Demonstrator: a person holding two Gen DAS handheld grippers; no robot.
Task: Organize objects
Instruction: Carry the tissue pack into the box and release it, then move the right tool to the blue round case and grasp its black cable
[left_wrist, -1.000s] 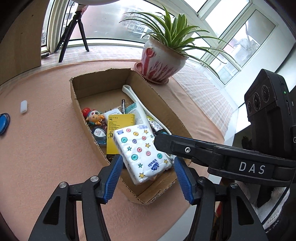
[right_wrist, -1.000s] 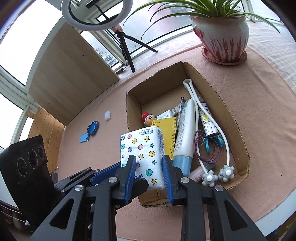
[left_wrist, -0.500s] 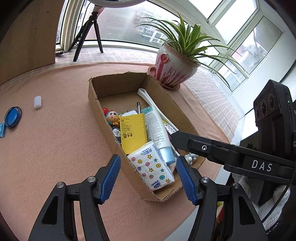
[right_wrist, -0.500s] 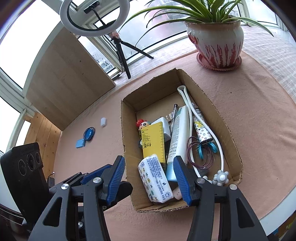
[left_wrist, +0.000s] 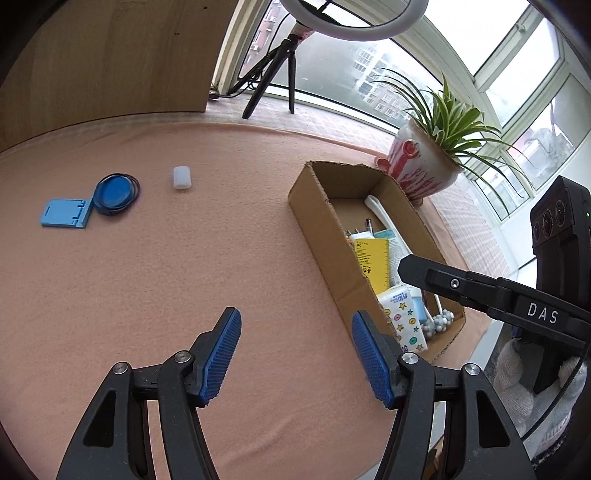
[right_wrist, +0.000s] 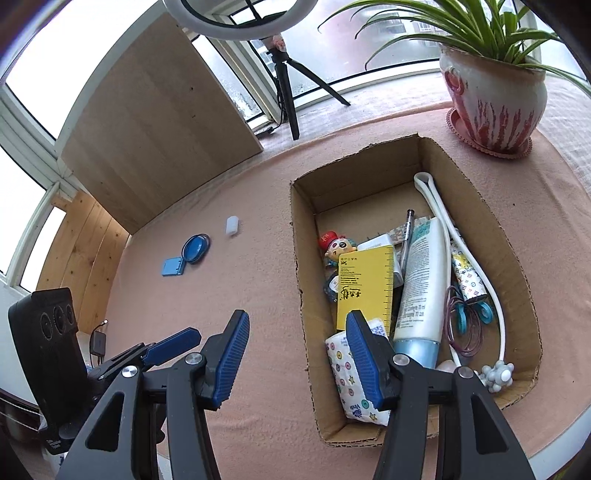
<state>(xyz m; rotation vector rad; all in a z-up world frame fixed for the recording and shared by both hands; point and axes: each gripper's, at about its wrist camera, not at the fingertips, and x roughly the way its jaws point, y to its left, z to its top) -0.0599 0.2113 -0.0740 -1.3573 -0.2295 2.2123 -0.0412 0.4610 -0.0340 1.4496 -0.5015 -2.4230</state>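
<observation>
The star-patterned tissue pack lies in the near end of the cardboard box, beside a yellow card and a white tube. My right gripper hangs open over the box's left wall, with nothing between its pads. My left gripper is open and empty above bare pink cloth, left of the box. Far left on the cloth lie a blue round case, a blue square holder and a small white cap.
A potted plant stands behind the box. A ring-light tripod and a wooden board are at the back. The table edge runs close to the box's near right corner. A gloved hand holds the right gripper.
The right gripper opened and let the tissue pack drop into the box, then shifted left. The left gripper swung left, away from the box and over the open cloth.
</observation>
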